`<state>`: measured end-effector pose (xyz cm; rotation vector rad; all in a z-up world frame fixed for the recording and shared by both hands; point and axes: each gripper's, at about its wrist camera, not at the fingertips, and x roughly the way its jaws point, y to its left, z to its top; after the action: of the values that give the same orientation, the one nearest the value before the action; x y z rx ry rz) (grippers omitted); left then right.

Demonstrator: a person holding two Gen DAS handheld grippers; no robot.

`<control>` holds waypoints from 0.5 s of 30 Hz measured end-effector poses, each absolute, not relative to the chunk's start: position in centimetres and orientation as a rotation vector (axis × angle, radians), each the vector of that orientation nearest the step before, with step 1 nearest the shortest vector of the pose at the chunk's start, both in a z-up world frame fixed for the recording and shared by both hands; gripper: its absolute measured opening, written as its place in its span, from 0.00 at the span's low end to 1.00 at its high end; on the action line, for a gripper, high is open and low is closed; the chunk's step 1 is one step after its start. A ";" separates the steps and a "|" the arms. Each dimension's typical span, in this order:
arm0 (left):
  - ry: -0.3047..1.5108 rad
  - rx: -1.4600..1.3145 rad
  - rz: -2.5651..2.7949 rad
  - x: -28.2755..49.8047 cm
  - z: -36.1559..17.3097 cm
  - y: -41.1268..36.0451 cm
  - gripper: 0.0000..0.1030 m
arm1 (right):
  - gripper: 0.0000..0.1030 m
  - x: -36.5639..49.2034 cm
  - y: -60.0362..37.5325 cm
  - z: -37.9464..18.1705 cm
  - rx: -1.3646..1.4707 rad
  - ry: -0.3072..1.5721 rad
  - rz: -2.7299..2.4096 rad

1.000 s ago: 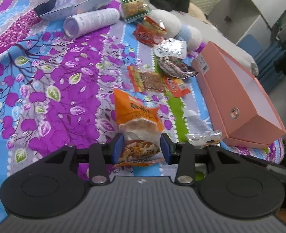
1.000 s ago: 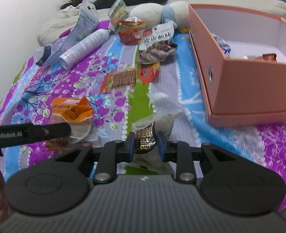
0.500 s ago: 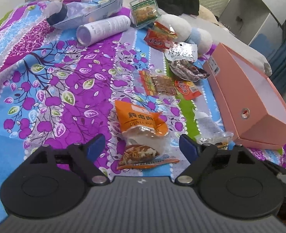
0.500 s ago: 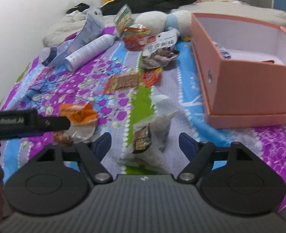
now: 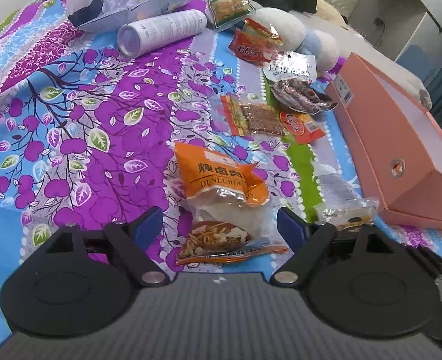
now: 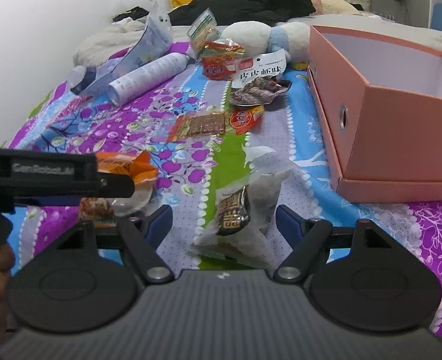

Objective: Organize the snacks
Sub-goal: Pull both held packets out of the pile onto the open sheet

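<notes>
- Left gripper [image 5: 220,225]: jaws spread wide, having just been opening; orange snack bag [image 5: 221,192] lies flat on the bedspread [image 5: 70,126] between the blue pads, untouched by either.
- Right gripper [image 6: 224,220]: jaws apart, opened and then lately narrowing a little; clear packet with a dark label [image 6: 236,213] lies between the pads, released, no contact visible.
- Left gripper's body crosses the left edge of the right wrist view, over the orange bag.
- Pink box [image 6: 401,138]: open-topped, on the bedspread to the right, near the clear packet.
- Middle ground: flat red-and-brown snack packet [image 5: 257,117], with a dark foil pack [image 5: 302,96] beyond it.
- Far: white tube [image 5: 160,31] on its side, a red bag [image 5: 254,46], a green-edged pouch [image 5: 230,1], a white-and-blue plush toy [image 6: 269,37].
</notes>
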<state>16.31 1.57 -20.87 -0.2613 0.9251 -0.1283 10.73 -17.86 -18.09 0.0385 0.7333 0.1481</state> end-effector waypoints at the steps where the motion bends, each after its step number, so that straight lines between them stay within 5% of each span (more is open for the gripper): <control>1: 0.925 -0.256 -0.128 16.4 -21.0 1.5 0.84 | 0.64 10.7 -17.7 -18.1 0.022 0.729 0.145; 15: 0.911 -0.180 -0.142 17.0 -21.4 0.0 0.80 | 0.55 11.2 -17.8 -18.9 0.020 0.736 0.120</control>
<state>17.03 0.02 -21.37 -0.1803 0.9106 -0.1422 11.19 -17.85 -18.89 0.0200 0.7362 0.1203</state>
